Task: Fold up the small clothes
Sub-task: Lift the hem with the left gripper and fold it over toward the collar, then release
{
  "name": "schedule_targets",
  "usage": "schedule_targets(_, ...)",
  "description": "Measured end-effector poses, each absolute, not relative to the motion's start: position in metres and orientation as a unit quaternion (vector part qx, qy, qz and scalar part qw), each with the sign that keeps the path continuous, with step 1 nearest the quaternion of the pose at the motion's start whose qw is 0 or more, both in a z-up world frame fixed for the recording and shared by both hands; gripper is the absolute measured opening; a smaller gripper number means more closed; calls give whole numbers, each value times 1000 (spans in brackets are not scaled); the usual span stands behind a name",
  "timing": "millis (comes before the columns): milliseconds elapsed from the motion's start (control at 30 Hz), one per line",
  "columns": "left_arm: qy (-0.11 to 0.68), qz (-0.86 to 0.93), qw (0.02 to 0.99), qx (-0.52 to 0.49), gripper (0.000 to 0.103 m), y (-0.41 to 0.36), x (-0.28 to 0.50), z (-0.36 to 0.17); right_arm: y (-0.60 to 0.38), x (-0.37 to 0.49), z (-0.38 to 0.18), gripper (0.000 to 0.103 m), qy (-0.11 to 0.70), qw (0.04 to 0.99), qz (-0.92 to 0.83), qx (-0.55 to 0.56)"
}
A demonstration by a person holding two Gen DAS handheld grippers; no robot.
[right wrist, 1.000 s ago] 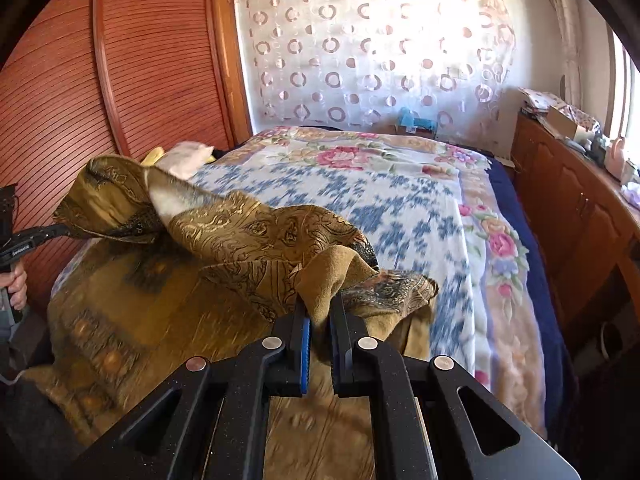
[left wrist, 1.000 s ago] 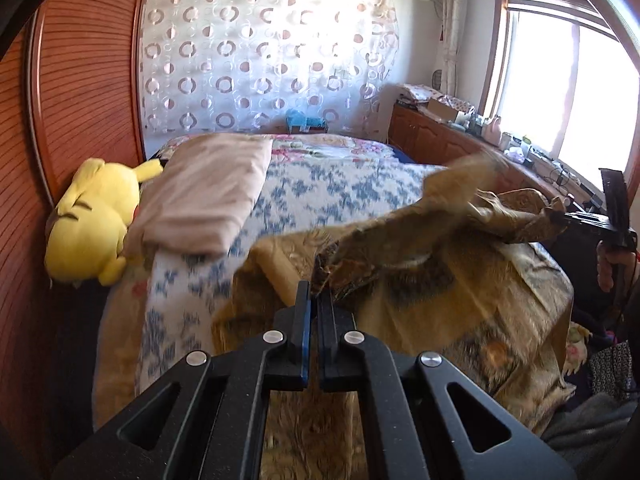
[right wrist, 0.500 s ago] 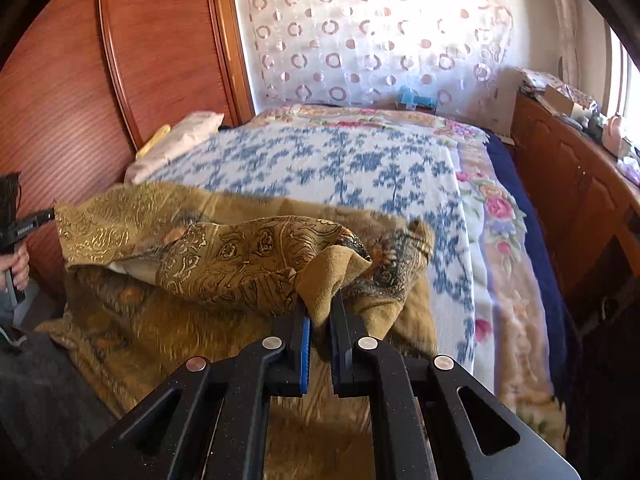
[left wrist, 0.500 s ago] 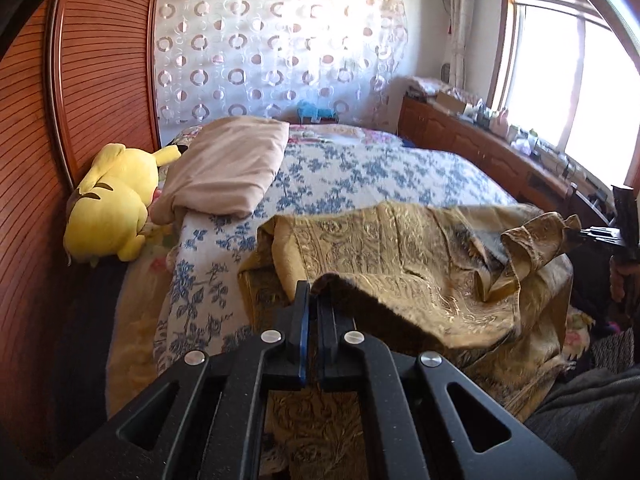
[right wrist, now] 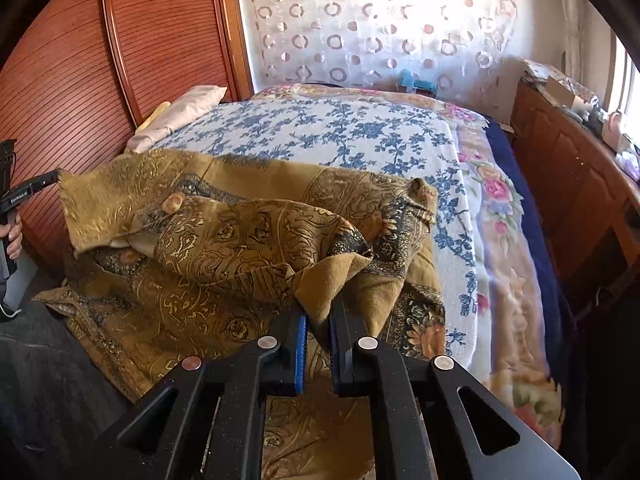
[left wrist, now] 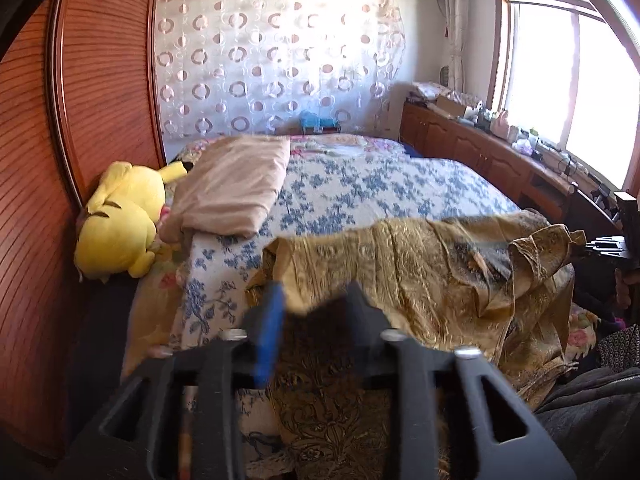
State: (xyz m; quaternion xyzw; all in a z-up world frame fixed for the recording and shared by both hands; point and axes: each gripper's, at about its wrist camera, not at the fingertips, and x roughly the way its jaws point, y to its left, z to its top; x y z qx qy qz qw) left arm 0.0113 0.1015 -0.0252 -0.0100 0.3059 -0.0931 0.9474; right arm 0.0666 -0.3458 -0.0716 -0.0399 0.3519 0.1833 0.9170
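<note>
The left gripper (left wrist: pixel 312 312) has just been opening: its jaws stand apart at the bottom of the left wrist view, the edge of the gold paisley cloth (left wrist: pixel 420 264) loose between them. The right gripper (right wrist: pixel 318 316) pinches a corner of that cloth (right wrist: pixel 240 240), which lies folded across the near end of the floral bedspread (right wrist: pixel 360 132). A yellow plush toy (left wrist: pixel 120 224) sits at far left.

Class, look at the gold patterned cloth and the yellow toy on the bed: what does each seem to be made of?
Gold patterned cloth: seemingly woven brocade-like fabric, slightly shiny; paisley pattern, frayed edge, soft folds. Yellow toy: plush, matte and fuzzy; rounded, stuffed shape.
</note>
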Motion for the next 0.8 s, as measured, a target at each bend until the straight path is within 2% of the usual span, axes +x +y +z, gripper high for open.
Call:
schedule_targets(100, 302, -92, 949, -20, 61, 105, 15, -22, -345, 58, -65, 8, 342, 920, 188, -41)
schedule_targets(133, 302, -91, 949, -21, 73, 107, 18, -22, -345, 53, -65, 8, 339, 921, 188, -43)
schedule_targets(167, 304, -92, 948, -23, 79, 108, 22, -24, -344, 50, -62, 9, 339, 920, 189, -46)
schedule_targets(333, 323, -98, 940, -45, 79, 114, 50, -40, -342, 40, -61, 18, 341, 920, 181, -68)
schedule_targets(433, 334, -91, 937, -46, 79, 116, 67, -49, -345, 42, -58, 29, 341, 921, 175, -70)
schedule_targets(500, 339, -87, 936, -46, 79, 117, 77, -53, -348, 42, -56, 43, 340, 923, 166, -69)
schedule_targets(667, 351, -82, 932, -33, 79, 112, 102, -61, -360, 58, -51, 52, 321, 934, 150, -50)
schedule_targets(800, 361, -83, 929, -14, 79, 103, 116, -66, -365, 95, -58, 54, 320, 938, 131, -26)
